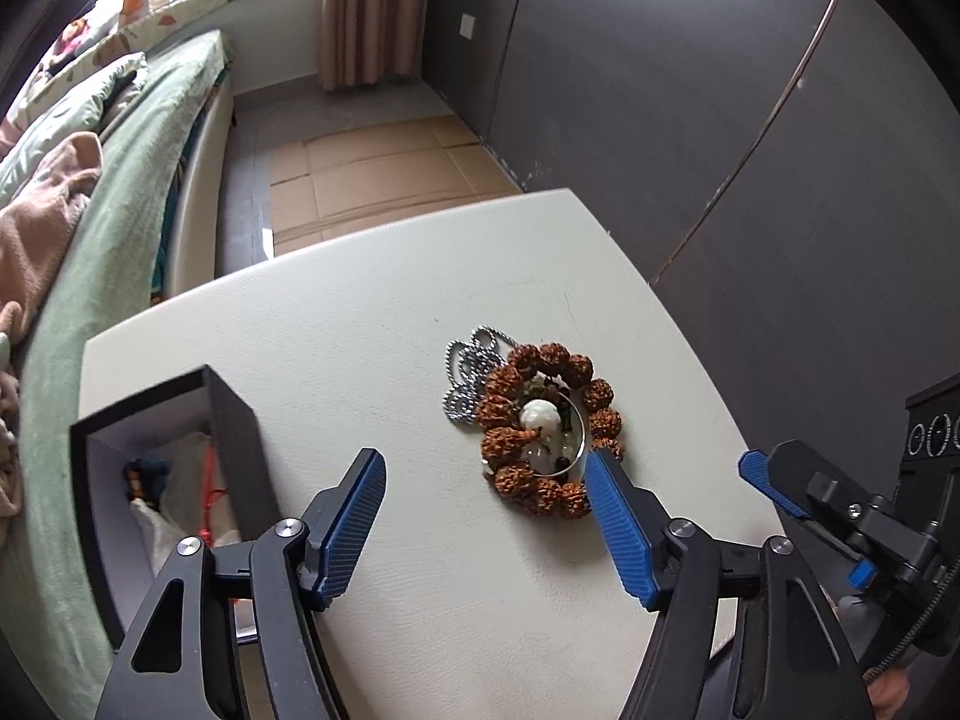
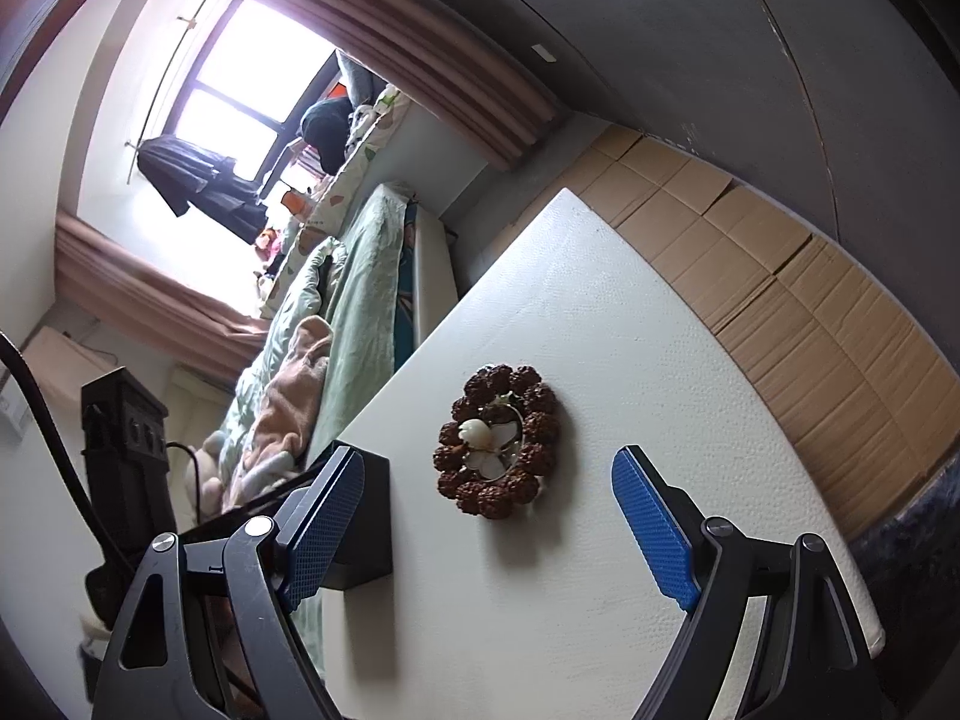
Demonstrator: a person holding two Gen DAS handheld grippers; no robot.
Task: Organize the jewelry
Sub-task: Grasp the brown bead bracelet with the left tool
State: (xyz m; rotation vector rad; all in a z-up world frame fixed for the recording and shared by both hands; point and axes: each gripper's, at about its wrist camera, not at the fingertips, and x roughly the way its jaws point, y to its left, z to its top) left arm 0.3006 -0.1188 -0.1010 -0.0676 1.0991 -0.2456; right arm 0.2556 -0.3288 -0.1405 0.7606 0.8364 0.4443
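Under both grippers' open, empty jaws, a bead bracelet (image 1: pixel 543 429) partly hides a silver chain (image 1: pixel 471 375).

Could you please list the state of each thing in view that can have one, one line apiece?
Left gripper: open, nothing between its jaws.
Right gripper: open, nothing held.
Black box: open on top, items inside.
Brown bead bracelet: lying flat on the table, untouched.
Silver bangle: lying inside the bead ring.
White stone: resting in the middle of the pile.
Silver chain: heaped, partly under the beads.
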